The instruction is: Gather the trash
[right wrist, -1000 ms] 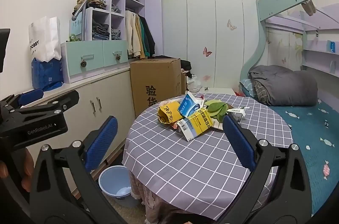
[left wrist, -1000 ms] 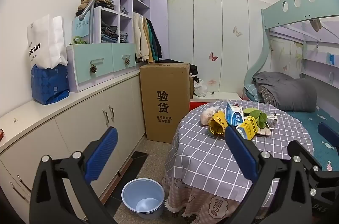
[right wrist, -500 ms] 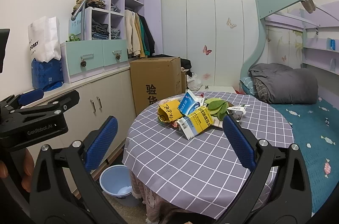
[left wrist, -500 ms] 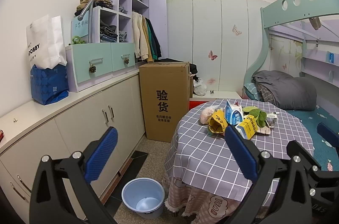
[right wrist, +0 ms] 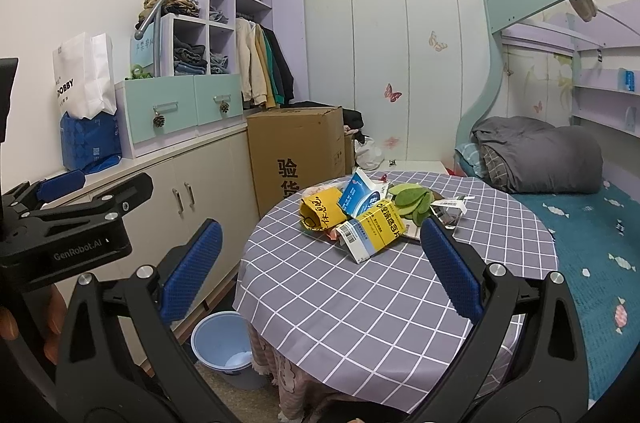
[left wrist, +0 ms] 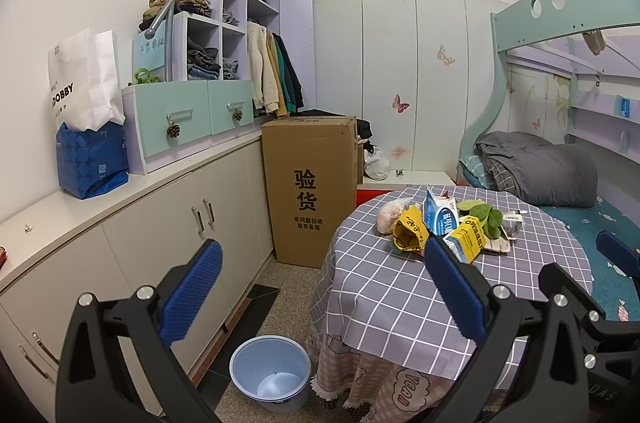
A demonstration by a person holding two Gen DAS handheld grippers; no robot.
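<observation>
A heap of trash lies on the far part of the round checked table (right wrist: pixel 360 295): a yellow crumpled bag (right wrist: pixel 320 213), a blue and white carton (right wrist: pixel 358 197), a yellow and white box (right wrist: pixel 372 233), green leaves (right wrist: pixel 414 201) and clear wrapping (right wrist: pixel 450 209). The left wrist view shows the same heap, with the yellow bag (left wrist: pixel 410 233), the carton (left wrist: pixel 440 217) and a pinkish plastic bag (left wrist: pixel 390 217). A light blue bin (left wrist: pixel 270 373) (right wrist: pixel 224 343) stands on the floor left of the table. My left gripper (left wrist: pixel 320 299) and right gripper (right wrist: pixel 318 269) are both open, empty and short of the heap.
A tall cardboard box (left wrist: pixel 312 187) stands behind the table against white cabinets (left wrist: pixel 168 223). A bunk bed with a grey duvet (right wrist: pixel 540 159) is at the right. Shelves with clothes and paper bags (left wrist: pixel 86 111) line the left wall. A hand (right wrist: pixel 24 323) shows at the left edge.
Both views have shifted only slightly; the table and heap sit marginally differently in frame. Both grippers stay open and nothing on the table has moved.
</observation>
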